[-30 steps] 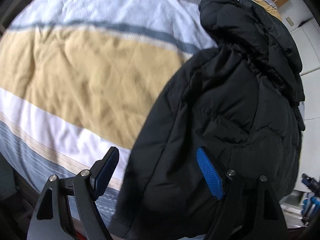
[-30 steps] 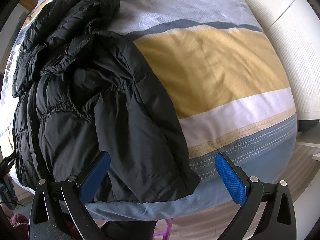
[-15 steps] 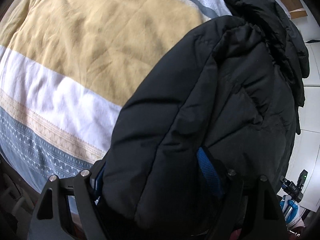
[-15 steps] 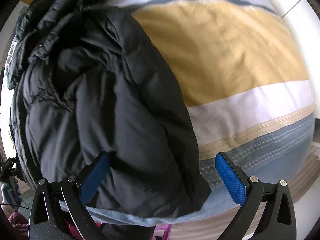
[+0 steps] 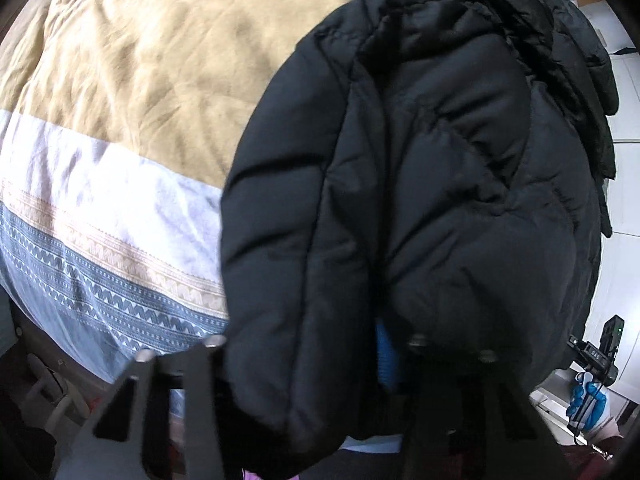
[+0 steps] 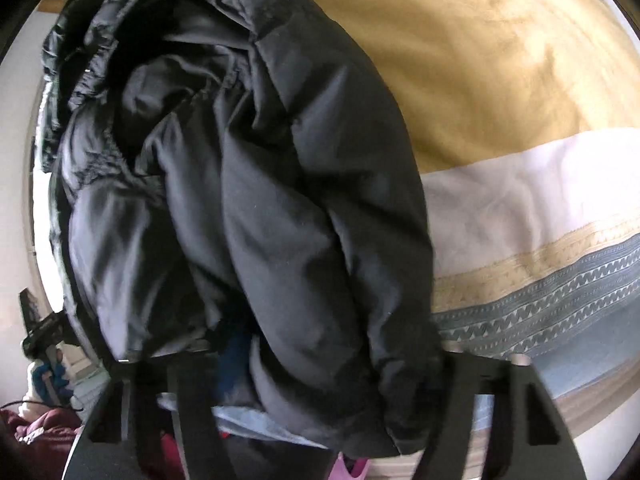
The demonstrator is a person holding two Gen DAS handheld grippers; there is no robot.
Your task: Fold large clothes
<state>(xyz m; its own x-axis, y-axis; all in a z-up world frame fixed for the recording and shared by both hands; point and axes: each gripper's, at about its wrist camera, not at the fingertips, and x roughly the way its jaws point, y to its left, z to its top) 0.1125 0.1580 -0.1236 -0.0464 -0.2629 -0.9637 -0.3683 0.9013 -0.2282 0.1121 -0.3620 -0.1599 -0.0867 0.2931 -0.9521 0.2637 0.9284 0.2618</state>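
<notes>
A black puffer jacket (image 5: 440, 200) lies on a striped duvet (image 5: 120, 100), with its near end hanging over the bed's edge. My left gripper (image 5: 304, 368) is closing, and a thick padded fold bulges between its jaws and hides most of the blue pads (image 5: 386, 360). In the right wrist view the same jacket (image 6: 260, 200) fills the left half. My right gripper (image 6: 320, 364) is closing too, with a bulky sleeve-like roll squeezed between its jaws. Only part of one blue pad (image 6: 232, 364) shows.
The duvet (image 6: 520, 80) has yellow, white and grey-blue patterned bands and drops off at the near bed edge. White cupboard fronts (image 5: 624, 120) stand beyond the jacket. A black device with something blue (image 5: 592, 380) sits low beside the bed. Dark red cloth (image 6: 40, 428) lies on the floor.
Both grippers have sunk onto the jacket's near end and their jaws have narrowed from wide open onto the fabric. The jacket now fills more of each view.
</notes>
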